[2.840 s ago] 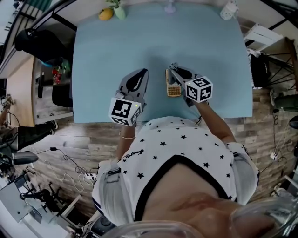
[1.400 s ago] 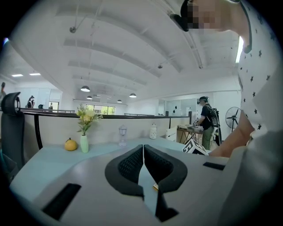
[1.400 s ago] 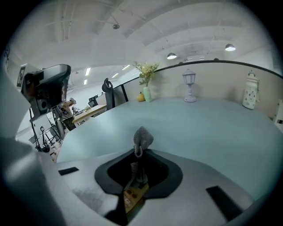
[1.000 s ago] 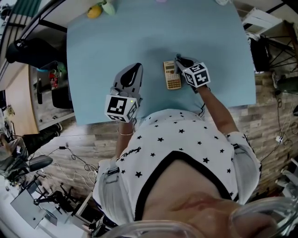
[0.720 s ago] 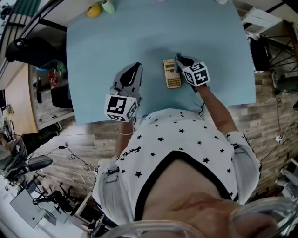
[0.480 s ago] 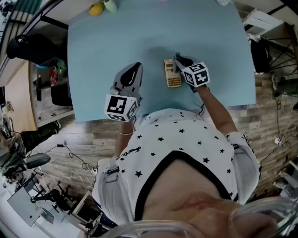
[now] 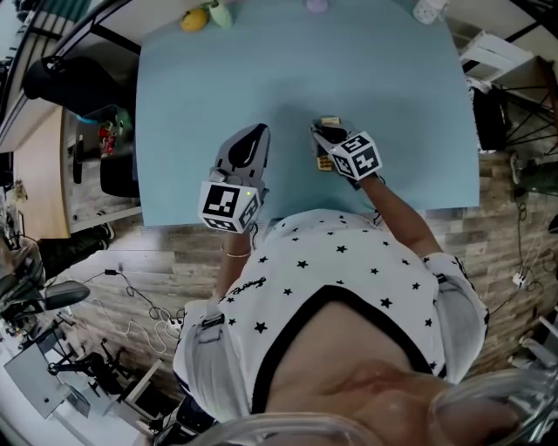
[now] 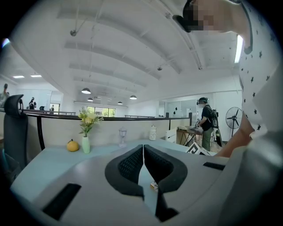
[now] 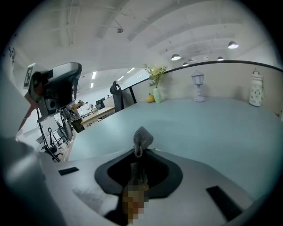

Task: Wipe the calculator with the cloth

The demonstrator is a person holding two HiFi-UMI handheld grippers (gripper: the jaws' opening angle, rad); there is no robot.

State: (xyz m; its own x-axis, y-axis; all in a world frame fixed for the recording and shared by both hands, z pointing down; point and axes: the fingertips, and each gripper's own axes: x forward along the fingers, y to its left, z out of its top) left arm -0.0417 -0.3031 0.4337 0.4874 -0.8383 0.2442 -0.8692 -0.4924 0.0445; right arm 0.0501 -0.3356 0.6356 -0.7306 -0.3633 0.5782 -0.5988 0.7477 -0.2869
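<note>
The gold calculator (image 7: 324,163) lies on the light blue table (image 7: 200,96) and is mostly covered by my right gripper (image 7: 320,133), which reaches over it from the right. In the right gripper view that gripper (image 9: 139,152) is shut on a grey cloth (image 9: 143,137) that bunches out past the jaw tips. My left gripper (image 7: 253,138) rests to the left of the calculator, apart from it. Seen from its own camera, the left gripper (image 8: 143,147) is shut with nothing held. A sliver of the calculator (image 8: 153,186) shows below its jaws.
Along the table's far edge stand a yellow fruit (image 7: 193,21), a vase of flowers (image 8: 86,132), a small lamp (image 8: 122,134) and a white jar (image 7: 427,10). A person (image 8: 206,121) stands beyond the table. A white box (image 7: 493,61) sits off the right side.
My right gripper has moved left with the cloth, from beside the calculator's right edge to over it. The left gripper has stayed where it was.
</note>
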